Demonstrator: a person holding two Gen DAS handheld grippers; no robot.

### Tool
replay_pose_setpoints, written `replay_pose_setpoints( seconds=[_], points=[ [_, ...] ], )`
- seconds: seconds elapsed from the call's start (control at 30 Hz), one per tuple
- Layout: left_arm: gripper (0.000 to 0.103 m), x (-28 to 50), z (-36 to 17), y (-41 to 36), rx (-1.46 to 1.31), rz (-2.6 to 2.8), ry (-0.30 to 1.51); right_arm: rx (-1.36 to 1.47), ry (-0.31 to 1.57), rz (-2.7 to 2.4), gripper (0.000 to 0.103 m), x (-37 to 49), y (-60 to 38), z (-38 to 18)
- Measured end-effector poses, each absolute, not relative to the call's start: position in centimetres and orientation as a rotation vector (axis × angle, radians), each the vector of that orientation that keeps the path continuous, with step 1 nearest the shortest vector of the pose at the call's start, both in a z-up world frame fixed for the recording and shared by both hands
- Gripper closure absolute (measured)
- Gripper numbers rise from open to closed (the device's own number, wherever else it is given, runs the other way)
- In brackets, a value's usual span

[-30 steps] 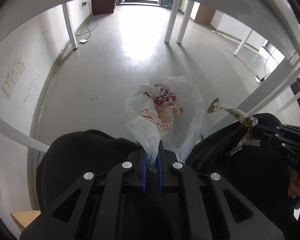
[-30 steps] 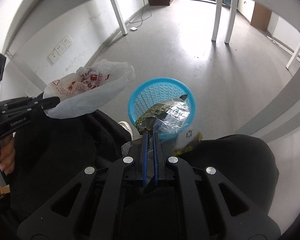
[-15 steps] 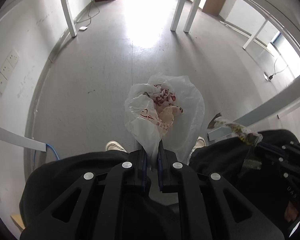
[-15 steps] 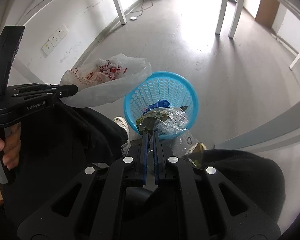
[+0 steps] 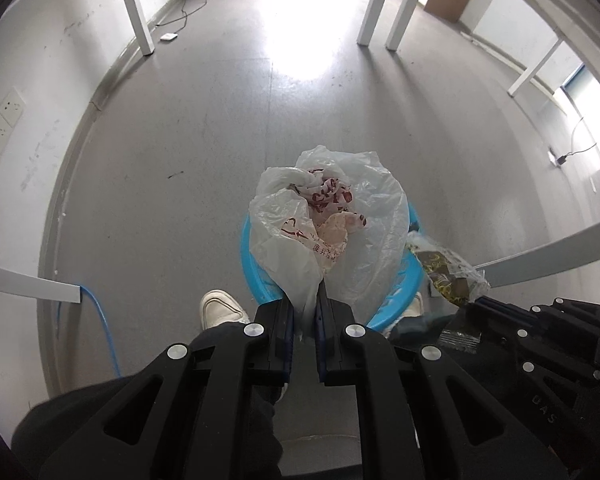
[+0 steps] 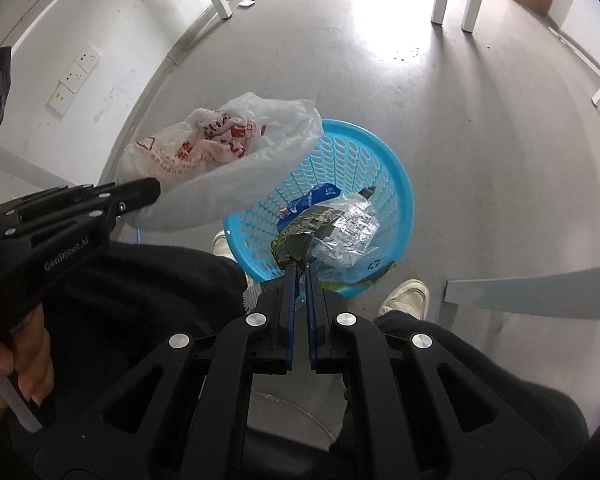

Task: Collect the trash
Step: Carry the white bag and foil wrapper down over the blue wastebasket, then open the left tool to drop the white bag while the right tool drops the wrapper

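Observation:
My left gripper (image 5: 305, 294) is shut on a white plastic bag with red print (image 5: 324, 224), held above the blue mesh waste basket (image 5: 256, 272). In the right wrist view the bag (image 6: 224, 160) hangs over the basket's left rim, gripped by the left gripper (image 6: 156, 190). My right gripper (image 6: 301, 270) is shut on a crinkled clear and green-gold snack wrapper (image 6: 332, 228), held over the basket (image 6: 392, 184). The wrapper also shows in the left wrist view (image 5: 448, 276), with the right gripper (image 5: 480, 302) behind it. A blue wrapper (image 6: 312, 198) lies inside the basket.
The basket stands on a grey floor between the person's white shoes (image 6: 406, 298) (image 5: 220, 308). White table legs (image 5: 380, 4) stand further off. A white wall with sockets (image 6: 74, 78) is at the left. A blue cable (image 5: 100, 320) runs along the floor.
Both grippers have moved over the blue basket with their loads; the bag now hangs above its left rim and the wrapper above its opening. Both stay shut.

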State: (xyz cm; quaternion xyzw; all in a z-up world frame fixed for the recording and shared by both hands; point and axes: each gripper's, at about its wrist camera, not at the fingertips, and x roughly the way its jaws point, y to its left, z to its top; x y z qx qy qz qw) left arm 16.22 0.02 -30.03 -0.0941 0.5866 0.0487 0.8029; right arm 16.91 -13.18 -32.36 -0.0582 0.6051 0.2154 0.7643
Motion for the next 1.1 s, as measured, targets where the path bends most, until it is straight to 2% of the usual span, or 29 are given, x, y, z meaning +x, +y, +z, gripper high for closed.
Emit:
replay_pose_setpoints(
  seconds=[0.4,0.67,1.1],
  points=[
    [0.095,19.6,-33.1,1.2,-0.253,0.119,1.366,-0.013,1.447,0.526,0.098,21.1,-12.5,-37.1],
    [0.095,21.0,-34.4,1.6,-0.287,0.108,1.407,-0.130,1.458,0.483,0.098,22.8,-10.7,-38.9],
    [0.095,21.9,-35.7,2.3,-0.378,0.090,1.434,-0.154,1.457,0.449,0.093,23.6,-10.8,-39.6]
  ],
)
